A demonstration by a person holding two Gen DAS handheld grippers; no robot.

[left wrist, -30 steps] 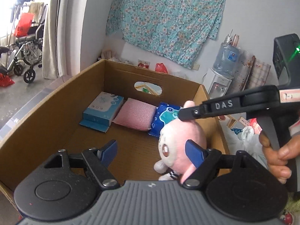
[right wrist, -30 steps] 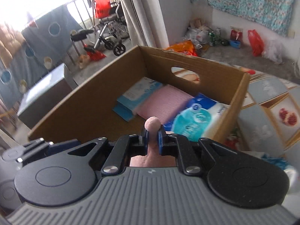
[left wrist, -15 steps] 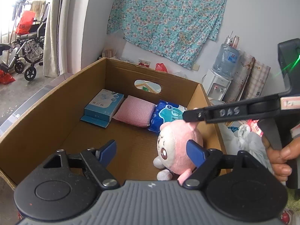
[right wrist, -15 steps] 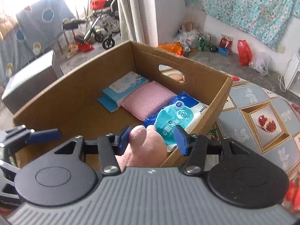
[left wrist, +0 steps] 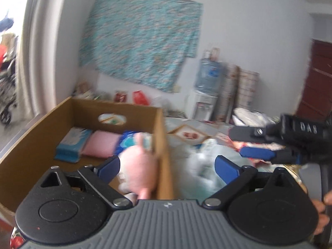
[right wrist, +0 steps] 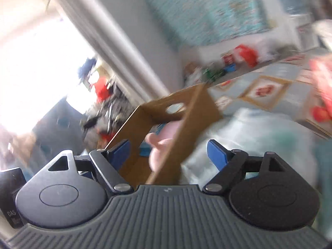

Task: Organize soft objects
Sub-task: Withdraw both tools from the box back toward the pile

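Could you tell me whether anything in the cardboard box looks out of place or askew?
The pink plush toy lies slumped against the right wall of the cardboard box, apart from the blue pack and pink pad lined along the far wall. Blur hides finer detail.

plush toy pink | box brown | wall cloth teal floral | pads blue

White wall, hanging teal floral cloth, water dispenser, bright window
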